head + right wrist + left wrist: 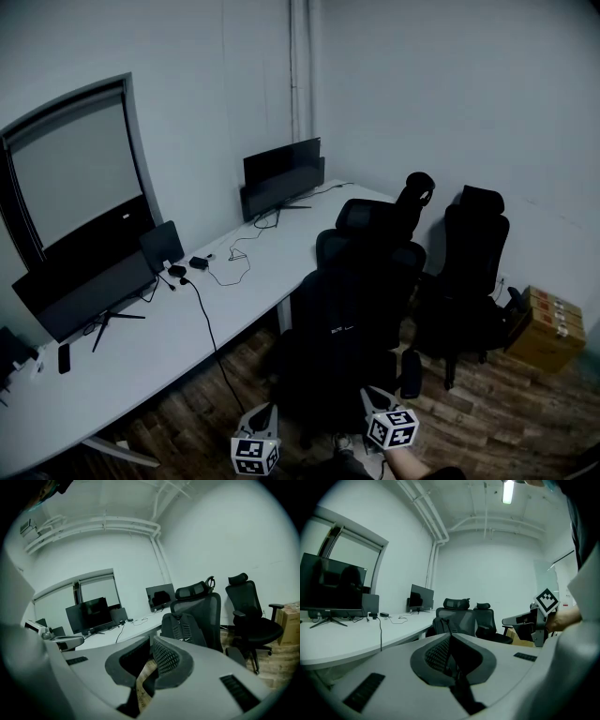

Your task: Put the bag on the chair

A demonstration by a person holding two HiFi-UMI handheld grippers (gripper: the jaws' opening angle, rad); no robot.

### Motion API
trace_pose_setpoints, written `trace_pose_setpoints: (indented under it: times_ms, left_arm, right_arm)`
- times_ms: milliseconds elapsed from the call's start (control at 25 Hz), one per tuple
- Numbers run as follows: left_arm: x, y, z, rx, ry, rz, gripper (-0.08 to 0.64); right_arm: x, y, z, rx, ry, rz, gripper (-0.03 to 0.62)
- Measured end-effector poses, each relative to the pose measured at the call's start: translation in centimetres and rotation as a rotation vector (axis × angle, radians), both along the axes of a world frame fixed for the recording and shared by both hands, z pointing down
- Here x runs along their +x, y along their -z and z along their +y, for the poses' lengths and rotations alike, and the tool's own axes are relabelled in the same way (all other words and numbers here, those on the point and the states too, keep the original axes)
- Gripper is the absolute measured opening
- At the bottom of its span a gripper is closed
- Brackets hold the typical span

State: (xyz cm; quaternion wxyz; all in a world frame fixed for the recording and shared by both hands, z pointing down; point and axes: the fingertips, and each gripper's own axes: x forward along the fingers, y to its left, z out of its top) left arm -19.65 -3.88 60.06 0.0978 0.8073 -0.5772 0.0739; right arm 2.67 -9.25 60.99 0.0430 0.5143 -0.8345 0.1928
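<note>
White walls [450, 94], long white desk [150, 349], wood-plank floor [497, 412], dim light

Two monitors [281, 178] stand on the bench [141, 356] at left. Right of it, the bag [342, 328] leans against a chair [370, 248]; another chair [473, 253] and boxes [548, 328] lie further right.

In the head view the black bag [342, 328] melts into the dark chair [370, 248] at 6 o'clock, so its outline cannot be traced. The bottom edge cuts off the right hand [408, 461]. At 9 o'clock, small items [187, 265] on the counter [141, 356] are too small to name.
</note>
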Motion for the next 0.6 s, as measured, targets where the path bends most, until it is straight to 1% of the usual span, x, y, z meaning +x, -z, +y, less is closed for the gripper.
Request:
trace_pose_setpoints:
  times_ms: [200, 400, 600]
  left_arm:
    - [0.4, 0.0, 1.6, -0.006, 0.006, -0.002, 0.020]
    - [0.3, -0.2, 2.7, 0.009, 0.000, -0.019, 0.020]
    - [-0.2, -0.4, 4.1, 0.004, 0.006, -0.007, 0.020]
  right_arm:
    - [0.0, 0.2, 1.4, 0.005, 0.017, 0.000, 0.055]
    - [-0.5, 0.5, 2.9, 0.026, 0.039, 0.034, 0.055]
    - [-1.4, 0.2, 4.3, 0.027, 0.065, 0.053, 0.055]
